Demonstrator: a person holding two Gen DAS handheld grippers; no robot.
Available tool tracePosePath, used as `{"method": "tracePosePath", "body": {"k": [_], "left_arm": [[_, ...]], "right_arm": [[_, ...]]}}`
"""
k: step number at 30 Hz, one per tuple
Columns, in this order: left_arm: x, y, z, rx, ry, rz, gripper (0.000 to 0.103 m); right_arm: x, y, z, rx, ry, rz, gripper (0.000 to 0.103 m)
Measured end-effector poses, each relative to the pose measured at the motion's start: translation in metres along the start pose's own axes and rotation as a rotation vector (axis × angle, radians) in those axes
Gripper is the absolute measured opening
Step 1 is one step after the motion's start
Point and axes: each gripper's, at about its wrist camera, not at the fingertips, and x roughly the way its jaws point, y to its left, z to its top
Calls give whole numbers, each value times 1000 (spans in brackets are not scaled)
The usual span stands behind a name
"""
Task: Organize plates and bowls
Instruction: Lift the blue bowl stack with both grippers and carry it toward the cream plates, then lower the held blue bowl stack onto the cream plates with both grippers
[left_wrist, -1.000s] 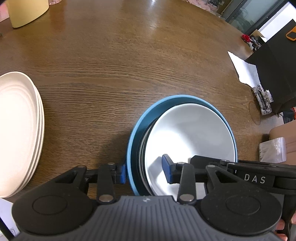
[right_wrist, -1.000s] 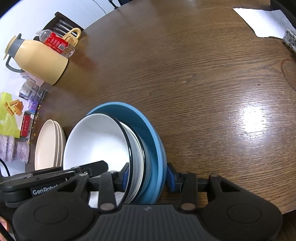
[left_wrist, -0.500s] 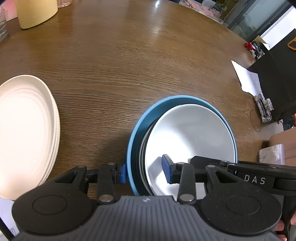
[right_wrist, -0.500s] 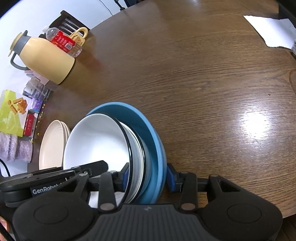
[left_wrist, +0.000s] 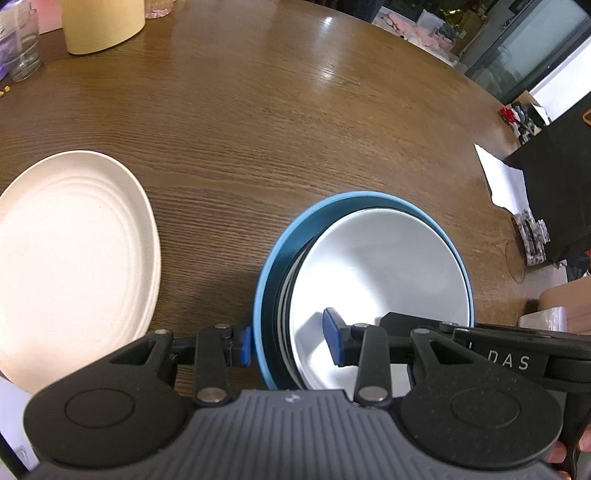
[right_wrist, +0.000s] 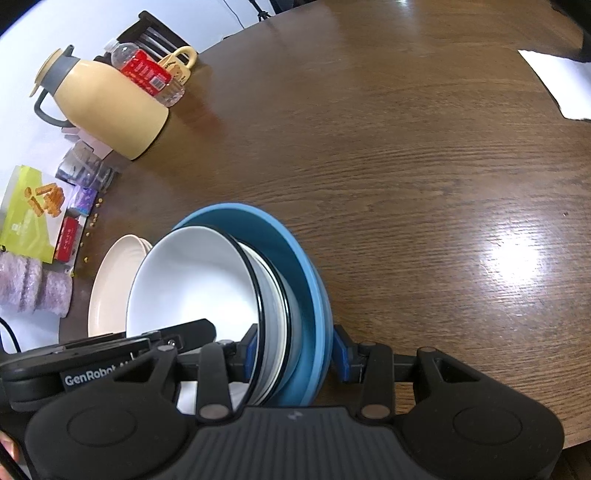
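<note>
Now cream plate stack (left_wrist: 74, 258) sits fuller in left view than second ago. Bowl stack (left_wrist: 373, 280), white bowls nested in blue one, hangs above desk (left_wrist: 277, 122). Left tongs (left_wrist: 288, 341) and right tongs (right_wrist: 295, 354) each clamped on opposite rims. Likely carrying stack toward cream plates.

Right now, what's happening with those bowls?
A person holds a stack of bowls with both grippers at once. The left gripper clamps one side of the rims, the right gripper the opposite side, each with one finger inside the white bowl and one outside the blue bowl. The stack hangs over the table, beside the cream plates.
</note>
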Motion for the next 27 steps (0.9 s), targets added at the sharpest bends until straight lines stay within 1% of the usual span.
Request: {"method": "tracePosePath", "body": {"k": [27], "left_arm": [[-33,48,6,-107,-64,37,37]], "right_arm": [[17,64,22,-114,22,37,39]]}}
